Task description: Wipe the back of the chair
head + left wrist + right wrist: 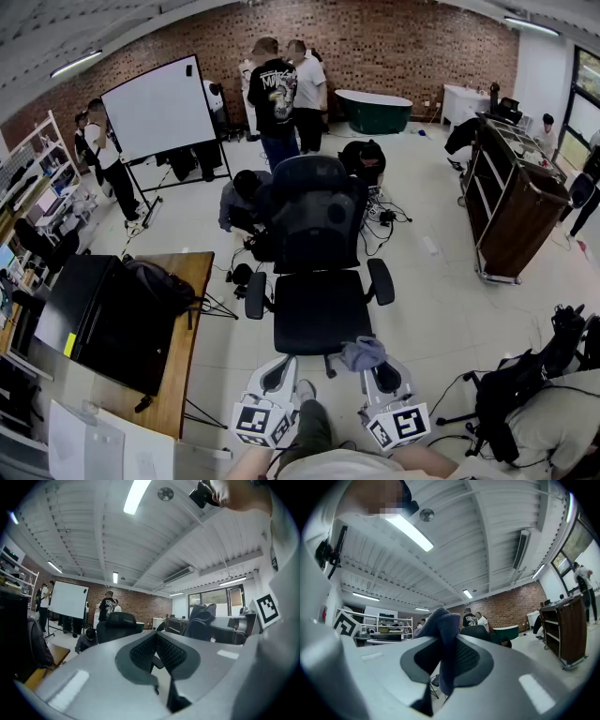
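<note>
A cloth (443, 634) is pinched between the fingers of the right gripper (373, 364), just over the front edge of the seat of the chair (319, 309). The fingers of the left gripper (156, 644) are pressed together with nothing between them. The chair back (316, 220) is touched by neither gripper. Print on a black T-shirt (273, 89) is too small to be read.

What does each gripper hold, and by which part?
Right gripper pinches the blue-grey cloth by a bunched fold; left gripper holds nothing.
</note>
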`<state>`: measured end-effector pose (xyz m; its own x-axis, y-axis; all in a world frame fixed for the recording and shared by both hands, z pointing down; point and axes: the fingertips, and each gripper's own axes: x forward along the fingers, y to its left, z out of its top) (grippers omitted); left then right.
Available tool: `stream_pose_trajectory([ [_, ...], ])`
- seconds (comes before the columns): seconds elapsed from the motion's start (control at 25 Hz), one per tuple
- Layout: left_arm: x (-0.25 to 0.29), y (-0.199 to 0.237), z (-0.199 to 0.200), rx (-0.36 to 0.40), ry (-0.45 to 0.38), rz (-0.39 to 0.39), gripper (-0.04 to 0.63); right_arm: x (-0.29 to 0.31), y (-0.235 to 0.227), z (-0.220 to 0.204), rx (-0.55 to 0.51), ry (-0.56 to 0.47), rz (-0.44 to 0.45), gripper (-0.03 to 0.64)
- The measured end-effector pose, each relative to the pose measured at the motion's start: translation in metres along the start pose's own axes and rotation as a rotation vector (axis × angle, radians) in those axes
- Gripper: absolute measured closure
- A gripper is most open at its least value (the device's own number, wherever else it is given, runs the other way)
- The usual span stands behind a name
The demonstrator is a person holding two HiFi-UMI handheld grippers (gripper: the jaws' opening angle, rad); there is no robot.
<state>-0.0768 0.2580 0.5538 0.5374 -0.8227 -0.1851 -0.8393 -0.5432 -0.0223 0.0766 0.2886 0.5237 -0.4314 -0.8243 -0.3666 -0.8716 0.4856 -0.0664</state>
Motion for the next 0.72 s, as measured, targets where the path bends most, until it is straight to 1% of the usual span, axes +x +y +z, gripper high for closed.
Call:
stream_pose_trajectory([
  [0.12,0.026,0.028,-0.003,0.014,0.003,-0.027,0.540,0.032,-0.002,-0.018,-0.005,0.022,-0.009,0.563],
  [0.32,0.079,0.084,0.002,-0.017,-0.024,-0.055,0.540,0.101,-0.017,-0.037,-0.014,0.045,-0.037,0.563],
  [0.44,0.104,0.126,0.007,-0.010,-0.054,-0.060,0.540,0.150,-0.021,-0.039,-0.041,0.017,-0.035,0.563],
  [0.56,0.130,0.168,0.010,-0.004,-0.060,-0.051,0.540,0.202,-0.030,-0.039,-0.054,-0.007,-0.038,0.563],
  [0.64,0.143,0.189,0.015,0.008,-0.063,-0.052,0.540,0.227,-0.031,-0.035,-0.064,-0.031,-0.041,0.563],
  [0.72,0.156,0.208,0.011,0.017,-0.066,-0.045,0.540,0.244,-0.035,-0.037,-0.083,-0.051,-0.047,0.563],
])
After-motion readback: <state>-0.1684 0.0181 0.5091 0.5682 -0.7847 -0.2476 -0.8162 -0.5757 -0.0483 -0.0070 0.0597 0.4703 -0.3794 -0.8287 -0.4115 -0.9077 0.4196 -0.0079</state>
